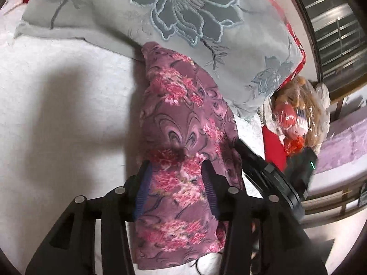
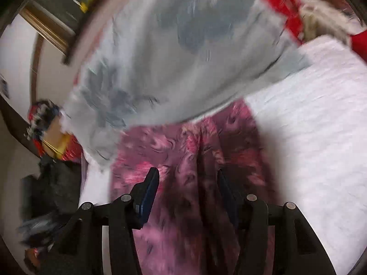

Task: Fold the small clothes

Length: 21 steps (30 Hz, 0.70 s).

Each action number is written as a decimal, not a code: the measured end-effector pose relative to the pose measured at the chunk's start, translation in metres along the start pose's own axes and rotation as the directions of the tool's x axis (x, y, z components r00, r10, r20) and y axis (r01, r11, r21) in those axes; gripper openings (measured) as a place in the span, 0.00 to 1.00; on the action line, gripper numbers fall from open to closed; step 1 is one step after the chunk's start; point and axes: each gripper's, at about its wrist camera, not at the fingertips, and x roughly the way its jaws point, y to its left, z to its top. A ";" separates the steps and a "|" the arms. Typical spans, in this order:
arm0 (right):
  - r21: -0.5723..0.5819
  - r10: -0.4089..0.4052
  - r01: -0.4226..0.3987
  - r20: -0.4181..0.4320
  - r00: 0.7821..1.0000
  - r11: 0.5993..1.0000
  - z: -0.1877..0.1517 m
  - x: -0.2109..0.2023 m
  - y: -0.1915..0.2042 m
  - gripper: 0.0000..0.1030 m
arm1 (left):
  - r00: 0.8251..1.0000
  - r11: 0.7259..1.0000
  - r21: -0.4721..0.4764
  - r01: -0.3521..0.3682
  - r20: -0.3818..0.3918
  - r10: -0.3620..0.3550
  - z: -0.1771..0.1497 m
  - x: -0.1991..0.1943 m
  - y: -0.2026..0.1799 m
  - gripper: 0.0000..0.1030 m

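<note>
Black fingers of left gripper spread apart, purple flowered garment lying between them and stretching ahead to grey embroidered pillow. Right gripper likewise parted, same cloth under and between its fingers, possibly bunched; blur too heavy to say. White bedcover to either side. Plush toy off to the left gripper's right.

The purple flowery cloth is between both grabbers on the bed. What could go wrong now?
The purple flowery cloth lies with its far end against the grey flower pillow, so pulling might drag the pillow or bunch the fold. Both the left gripper and right gripper are open around it, so it is not held and could slump crooked. The right wrist view is blurred, so a grab there might miss.
</note>
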 end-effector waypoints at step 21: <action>0.062 0.027 -0.025 -0.024 0.999 0.998 -0.051 -0.076 -0.055 0.51 | 0.992 0.992 0.025 -0.123 0.021 0.122 -0.057 0.005 0.030 0.64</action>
